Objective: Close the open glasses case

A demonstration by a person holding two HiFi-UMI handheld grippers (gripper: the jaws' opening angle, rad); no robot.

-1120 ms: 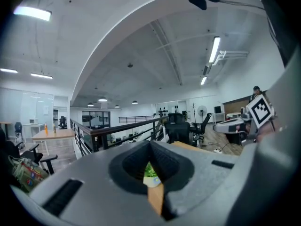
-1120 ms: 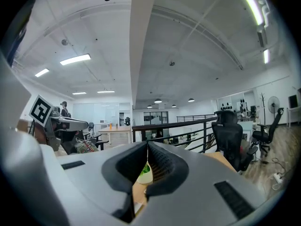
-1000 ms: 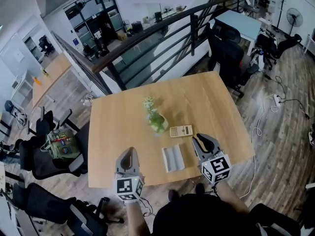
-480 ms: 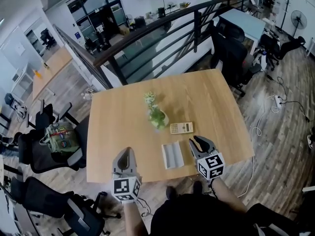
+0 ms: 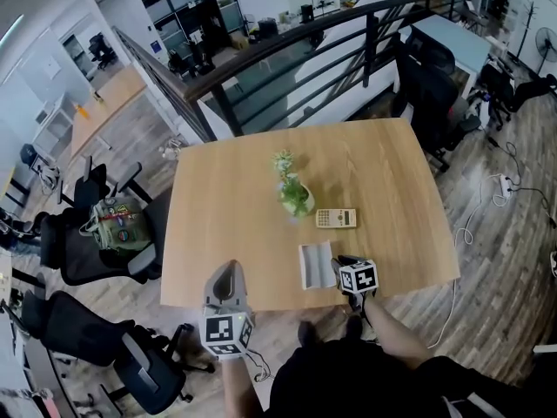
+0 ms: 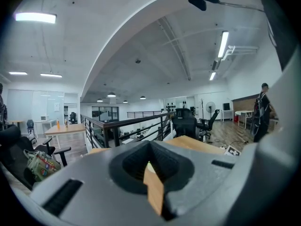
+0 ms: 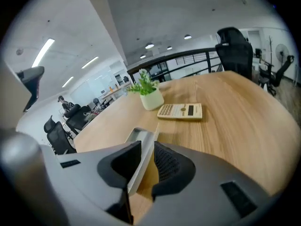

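Observation:
The open glasses case is a pale grey shell lying on the wooden table near its front edge. My right gripper is at the case's right side. In the right gripper view its two dark pads stand close together with the case's raised right wall between them, so my right gripper is shut on that wall. My left gripper hangs over the table's front edge, well left of the case, with my left gripper shut on nothing.
A beige calculator lies just beyond the case, and a small potted plant stands behind it. Both also show ahead in the right gripper view, the calculator and the plant. Black office chairs stand left of the table.
My right gripper has moved left to the case's right side and its jaws have narrowed onto the case wall. The left gripper has stayed in place.

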